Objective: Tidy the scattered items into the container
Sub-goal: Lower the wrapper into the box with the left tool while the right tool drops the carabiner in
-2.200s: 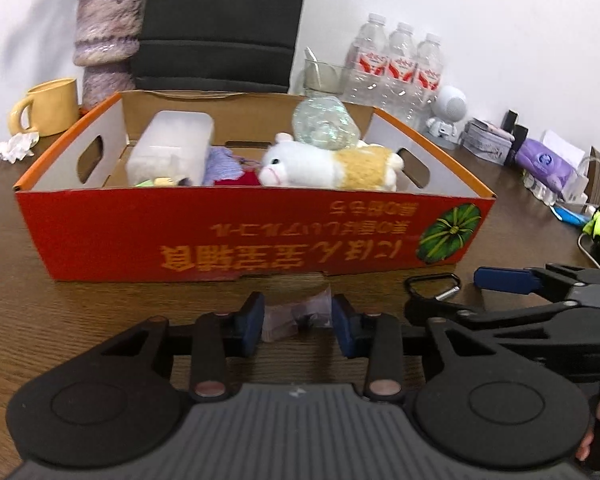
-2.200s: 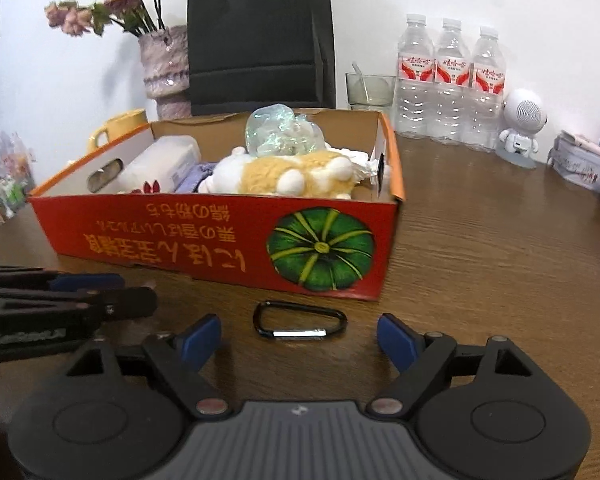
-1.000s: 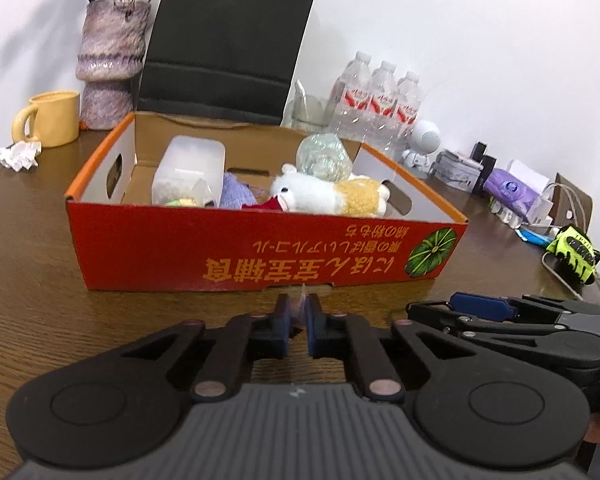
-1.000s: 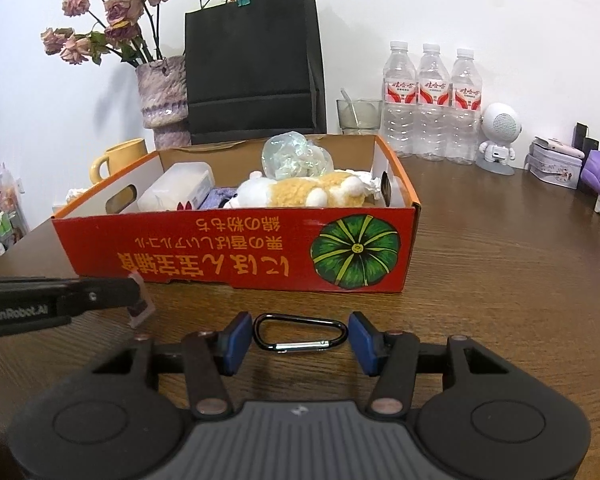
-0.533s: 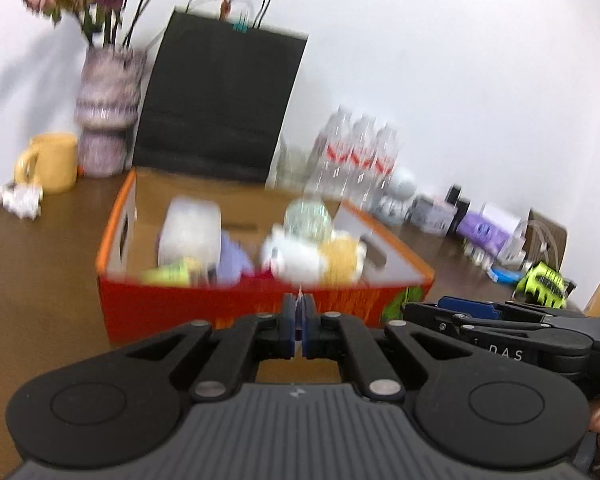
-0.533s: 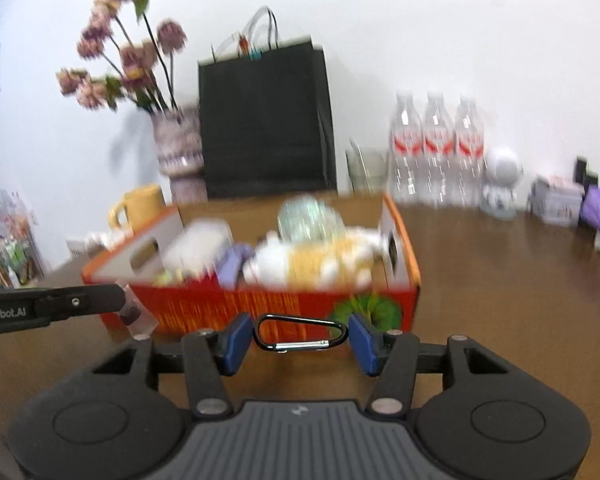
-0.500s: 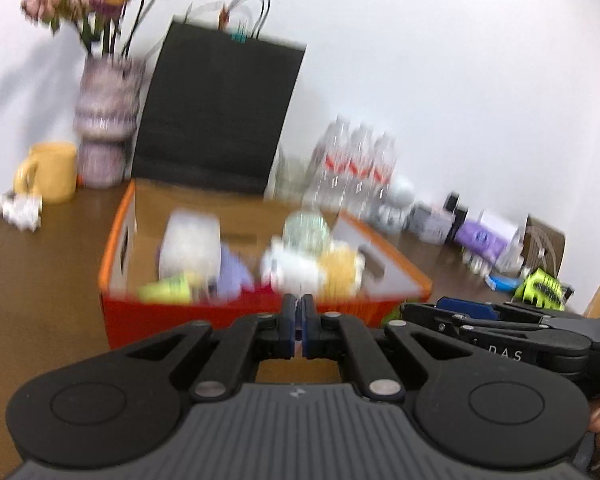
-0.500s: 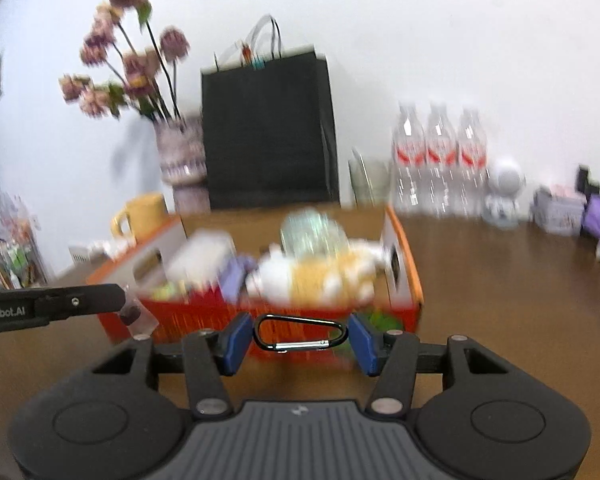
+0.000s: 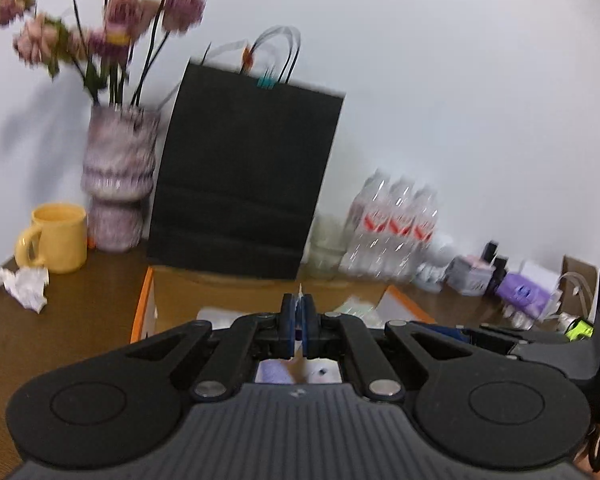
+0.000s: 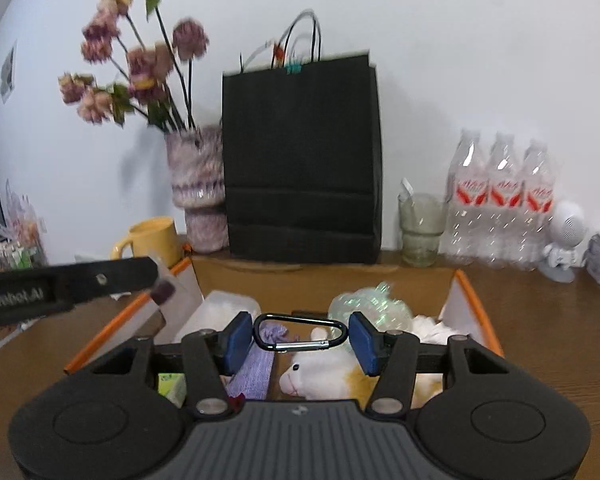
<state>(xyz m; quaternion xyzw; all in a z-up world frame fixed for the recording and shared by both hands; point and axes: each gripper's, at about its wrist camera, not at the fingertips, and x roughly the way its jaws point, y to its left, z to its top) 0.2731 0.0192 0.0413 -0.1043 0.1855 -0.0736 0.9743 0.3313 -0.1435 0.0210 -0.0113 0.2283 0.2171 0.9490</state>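
Note:
The orange cardboard box (image 10: 476, 308) lies below both grippers; its orange rim also shows in the left wrist view (image 9: 142, 308). It holds a plush toy (image 10: 320, 376), a purple cloth (image 10: 256, 368), a clear plastic tub (image 10: 224, 312) and a crinkled clear ball (image 10: 364, 308). My right gripper (image 10: 300, 337) is shut on a black carabiner (image 10: 300, 334) and holds it above the box. My left gripper (image 9: 299, 322) is shut on a small clear packet (image 9: 300, 294), also above the box. The left gripper (image 10: 162, 290) shows at the left of the right wrist view.
A black paper bag (image 10: 300, 160), a vase of flowers (image 10: 198, 184), a yellow mug (image 10: 152, 240), a glass (image 10: 420, 228) and three water bottles (image 10: 500, 196) stand behind the box. Crumpled paper (image 9: 20, 284) lies at the left. Small items (image 9: 520, 292) crowd the right.
Both grippers have risen from the table and moved forward over the box, each carrying its item. Earlier the left closed on the packet and the right on the carabiner.

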